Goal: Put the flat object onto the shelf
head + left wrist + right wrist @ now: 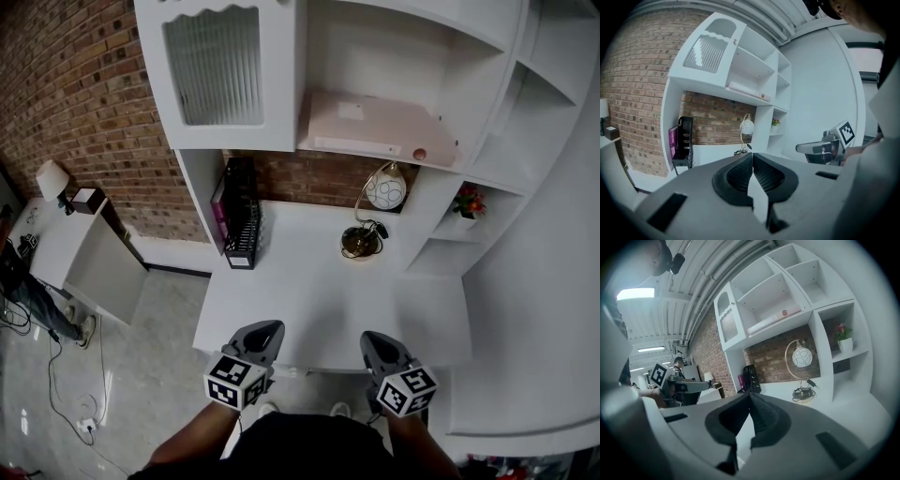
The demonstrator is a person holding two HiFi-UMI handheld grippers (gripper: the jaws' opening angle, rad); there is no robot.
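Note:
The flat pinkish-white box (375,128) lies on the middle shelf of the white wall unit (487,141), with a small round brown thing (419,154) at its right end. The same flat box (745,90) shows in the left gripper view, and the flat box (771,320) shows in the right gripper view. Both grippers are held low at the desk's near edge, far from the shelf. My left gripper (265,330) is shut with nothing in it. My right gripper (373,338) is shut and empty too.
On the white desk (319,291) stand a black file rack (241,225) with a magenta book at the left and a gold lamp with a globe shade (384,190) at the back. A small potted flower (468,201) sits in a right cubby. A person stands far left.

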